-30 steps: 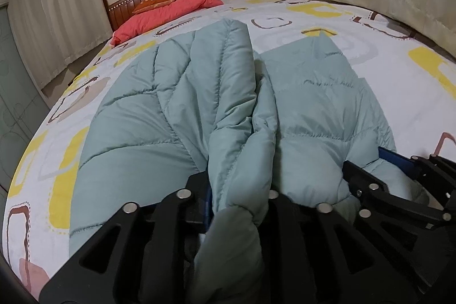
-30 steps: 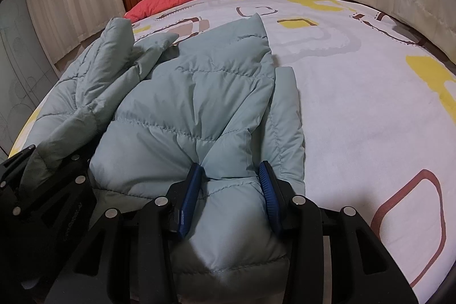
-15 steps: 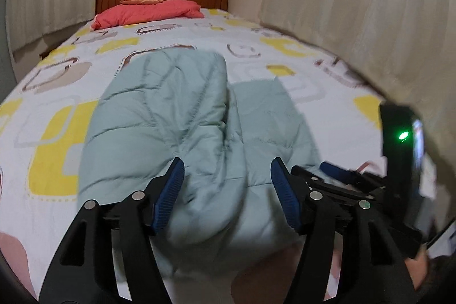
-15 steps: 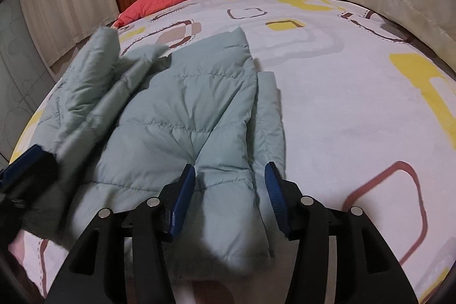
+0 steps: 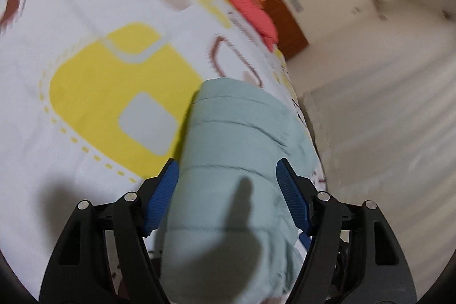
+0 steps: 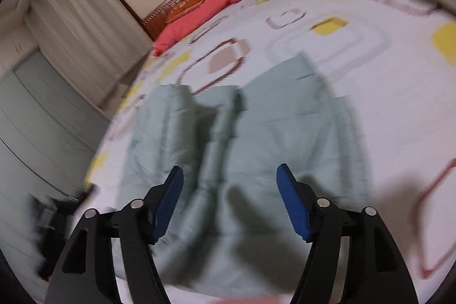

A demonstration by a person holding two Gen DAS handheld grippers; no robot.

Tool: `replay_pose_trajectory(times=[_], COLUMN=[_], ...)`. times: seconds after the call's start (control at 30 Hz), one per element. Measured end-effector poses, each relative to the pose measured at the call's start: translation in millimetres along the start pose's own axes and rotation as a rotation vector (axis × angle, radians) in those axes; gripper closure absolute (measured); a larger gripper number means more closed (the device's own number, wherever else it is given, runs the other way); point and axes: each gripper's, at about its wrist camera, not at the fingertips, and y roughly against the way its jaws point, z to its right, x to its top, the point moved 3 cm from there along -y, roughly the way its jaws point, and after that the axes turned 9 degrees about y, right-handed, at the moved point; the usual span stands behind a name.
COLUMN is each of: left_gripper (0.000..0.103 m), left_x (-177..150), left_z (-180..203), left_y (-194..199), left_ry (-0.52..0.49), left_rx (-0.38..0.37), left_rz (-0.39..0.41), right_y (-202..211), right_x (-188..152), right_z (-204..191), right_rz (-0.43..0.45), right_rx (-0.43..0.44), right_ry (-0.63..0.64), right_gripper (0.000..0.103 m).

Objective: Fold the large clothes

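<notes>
Between the blue pads of the left claw point(image 5: 227, 195), a folded bulk of the pale green jacket point(image 5: 242, 138) is showing, its long axis running straight away from the claw toward the far headboard point(image 5: 279, 13). The jaws are standing wide apart, and although the padding fills the gap in that view, the pads are not pressing into it; whether they are touching it cannot be told through the blur. The right claw point(image 6: 230, 201) is likewise gaping wide and gripping nothing, hanging above the jacket point(image 6: 256, 133), which is lying on the bed point(image 6: 384, 70) with a narrow rolled ridge, seemingly a sleeve, running lengthwise up the middle between two flatter panels. Judging from both views, the left claw is sitting nearer the fabric, so it looks better placed for the next grab, and the fold would probably go across that long axis. A red pillow point(image 6: 199, 16) is lying far off by the headboard, well apart from the jacket. Curtains point(image 6: 82, 19) are hanging beyond the bed's left side. Nothing is standing between either claw and the fabric.
</notes>
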Motion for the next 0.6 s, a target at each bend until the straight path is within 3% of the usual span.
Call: replay_pose_trajectory(times=[0.13,0.37,0.43,0.5,0.6], left_gripper=[0.033,0.033,0.032,0.032,0.032], left_x=[4,-4,-8,-9,-10], left_z=[-15,-21,-22,-17,-8], left_y=[-16,-36,-37,-38,-35], left_ry=[0.073,0.12,0.135,0.125,0.113], left_rx=[-0.016,-0.039,-0.047,-0.045,-0.05], left_rz=[-0.024,-0.064,-0.067,-0.066,-0.061], right_y=[-26,-58,-62,-67,-60], right_x=[7,7,6,5,11], right_z=[-10,-8,-8,-9,-15], right_rz=[-0.016,-0.043,-0.039,-0.053,-0.029], right_rx=[0.07,0.11,0.104,0.127,0.133], right_ry=[-0.042,-0.12,-0.115,-0.109,-0.072], right_gripper=[0.035,0.036,0.054,0.08,0.09])
